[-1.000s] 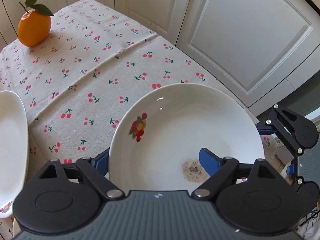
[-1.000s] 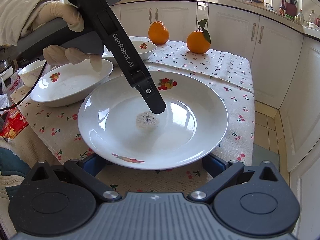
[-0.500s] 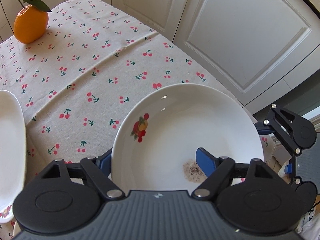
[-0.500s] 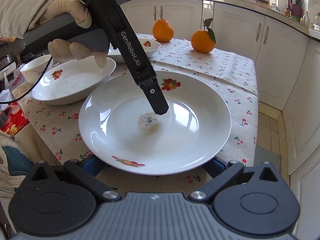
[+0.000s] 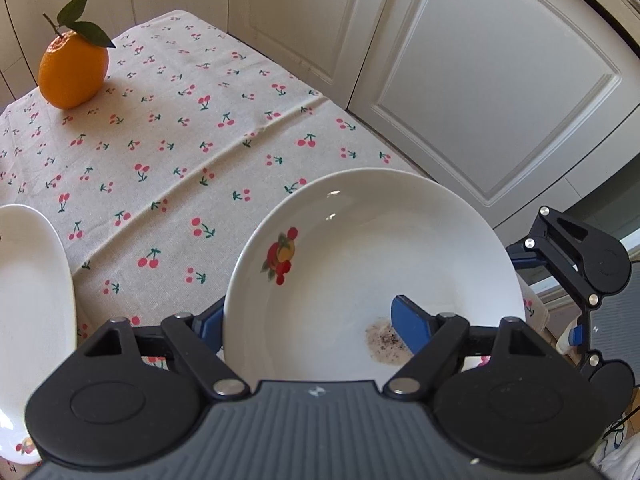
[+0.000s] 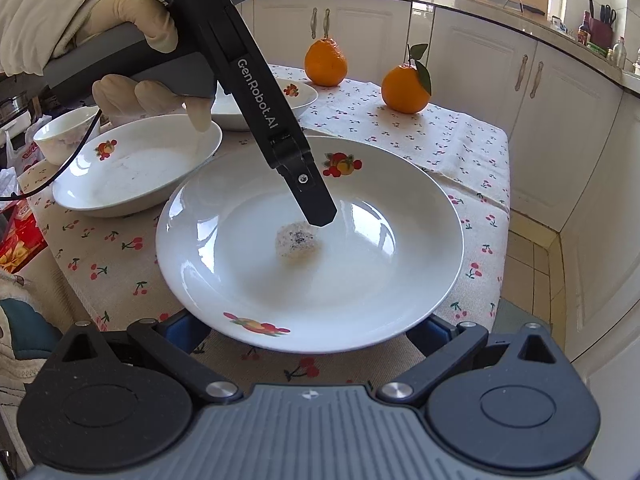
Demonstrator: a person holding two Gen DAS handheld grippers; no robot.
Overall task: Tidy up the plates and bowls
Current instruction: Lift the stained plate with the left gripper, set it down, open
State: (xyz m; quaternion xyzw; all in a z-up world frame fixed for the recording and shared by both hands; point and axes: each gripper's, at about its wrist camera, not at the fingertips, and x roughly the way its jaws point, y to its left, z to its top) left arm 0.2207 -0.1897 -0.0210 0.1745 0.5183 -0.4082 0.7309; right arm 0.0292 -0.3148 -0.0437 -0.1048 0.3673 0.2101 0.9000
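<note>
A white plate (image 5: pixel 360 248) with fruit prints and a speckled food patch (image 6: pixel 298 240) lies at the near end of the cherry-print tablecloth. My left gripper (image 5: pixel 308 312) has the plate's rim between its jaws, which are closing. One blue finger (image 5: pixel 408 320) is inside the dish by the patch, and the other is mostly hidden behind the rim. In the right wrist view that inner finger (image 6: pixel 316 208) presses down on the plate (image 6: pixel 360 280). My right gripper (image 6: pixel 306 328) is open, with its fingers spread wide under the plate's near edge.
A second plate (image 6: pixel 132 176) sits to the left, a third plate (image 6: pixel 296 96) behind it, and a small bowl (image 6: pixel 60 132) at far left. Two oranges (image 6: pixel 325 62) (image 6: pixel 405 88) stand at the table's far end. White cabinets (image 6: pixel 560 140) flank the table on the right.
The left gripper's jaws have drawn in around the plate's rim. The plate and the right gripper have stayed where they were.
</note>
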